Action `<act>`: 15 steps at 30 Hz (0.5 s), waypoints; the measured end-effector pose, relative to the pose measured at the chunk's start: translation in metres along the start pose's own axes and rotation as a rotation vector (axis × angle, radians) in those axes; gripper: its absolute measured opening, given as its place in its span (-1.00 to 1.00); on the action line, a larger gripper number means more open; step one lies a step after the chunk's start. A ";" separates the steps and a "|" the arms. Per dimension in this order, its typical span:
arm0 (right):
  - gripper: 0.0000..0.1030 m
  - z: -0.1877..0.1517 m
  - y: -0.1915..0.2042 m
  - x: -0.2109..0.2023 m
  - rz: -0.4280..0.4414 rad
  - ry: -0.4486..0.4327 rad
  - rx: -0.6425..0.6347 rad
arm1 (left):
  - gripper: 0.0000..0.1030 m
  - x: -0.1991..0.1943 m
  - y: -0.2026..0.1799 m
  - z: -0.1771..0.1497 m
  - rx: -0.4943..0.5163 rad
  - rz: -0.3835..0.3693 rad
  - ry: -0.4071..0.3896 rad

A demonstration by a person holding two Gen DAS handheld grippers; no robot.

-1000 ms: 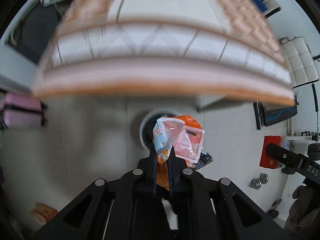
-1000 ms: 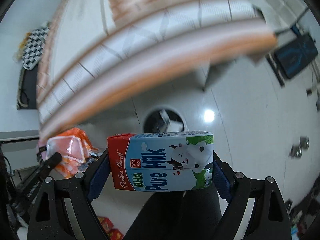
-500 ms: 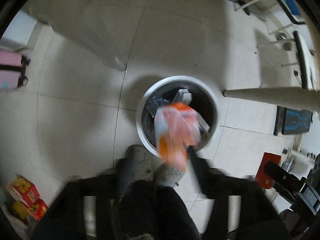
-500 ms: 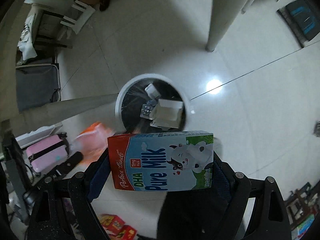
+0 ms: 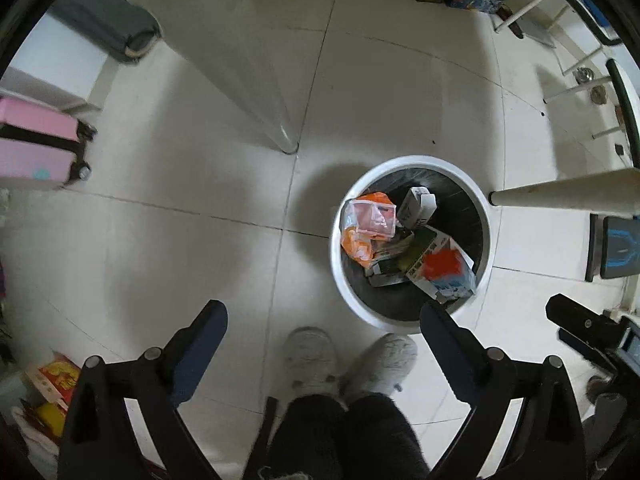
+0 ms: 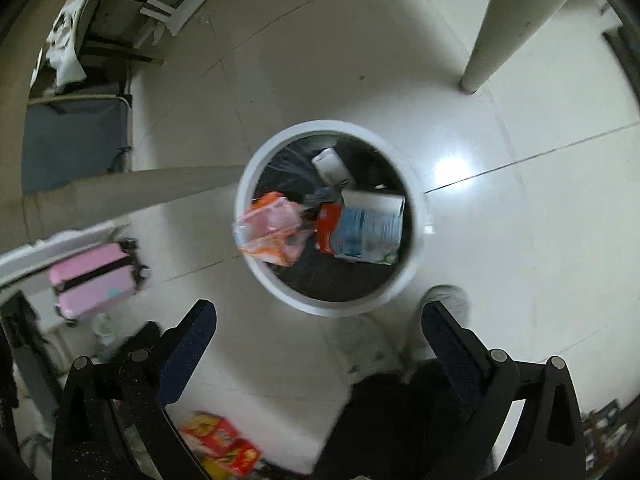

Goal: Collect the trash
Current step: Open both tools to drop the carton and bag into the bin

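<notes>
Both grippers hang above the white-rimmed trash bin on the tiled floor, the left gripper and the right gripper each spread wide with nothing between the fingers, a pose judged to suit release over the opening. The orange snack bag leans against the bin's inner wall and the milk carton lies flat on other cartons inside. Print on the carton is too blurred to read.
</notes>
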State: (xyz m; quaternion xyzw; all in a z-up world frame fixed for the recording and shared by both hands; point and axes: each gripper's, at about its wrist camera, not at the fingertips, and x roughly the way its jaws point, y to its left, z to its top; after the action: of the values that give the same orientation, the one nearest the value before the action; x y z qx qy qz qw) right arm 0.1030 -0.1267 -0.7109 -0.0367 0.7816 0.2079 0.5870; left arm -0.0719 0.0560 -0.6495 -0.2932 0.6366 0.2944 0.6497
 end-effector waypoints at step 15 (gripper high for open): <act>1.00 -0.096 0.056 -0.216 -0.247 -0.182 -0.251 | 0.91 -0.198 -0.014 -0.057 0.090 -0.039 -0.098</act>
State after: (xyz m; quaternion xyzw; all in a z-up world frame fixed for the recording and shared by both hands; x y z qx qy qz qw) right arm 0.0664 -0.1512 -0.4717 -0.1861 0.6828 0.2325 0.6672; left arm -0.1018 0.0022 -0.4521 -0.2615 0.6107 0.2668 0.6981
